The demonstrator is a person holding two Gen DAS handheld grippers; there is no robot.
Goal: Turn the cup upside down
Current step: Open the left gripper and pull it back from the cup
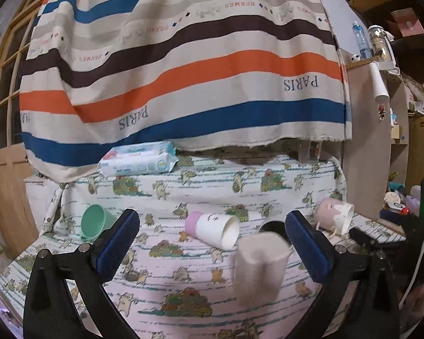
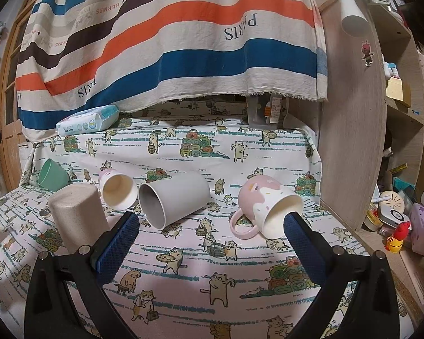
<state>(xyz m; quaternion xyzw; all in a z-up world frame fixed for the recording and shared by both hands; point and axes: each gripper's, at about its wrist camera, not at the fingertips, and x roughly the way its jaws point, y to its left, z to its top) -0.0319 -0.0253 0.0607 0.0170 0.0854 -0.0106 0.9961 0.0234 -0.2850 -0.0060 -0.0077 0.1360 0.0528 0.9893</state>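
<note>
Standing upside down, beige cup (image 2: 77, 217) between gaping left tongs (image 1: 212, 243).

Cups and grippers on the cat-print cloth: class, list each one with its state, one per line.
Beige speckled cup: upside down, base up.
Grey cylindrical cup: on its side, mouth toward camera.
Pink-and-white paper cup: on its side.
Mint green plastic cup: tipped on its side.
Pink-and-white handled mug: on its side.
Left gripper: open, empty.
Right gripper: open, empty.
</note>
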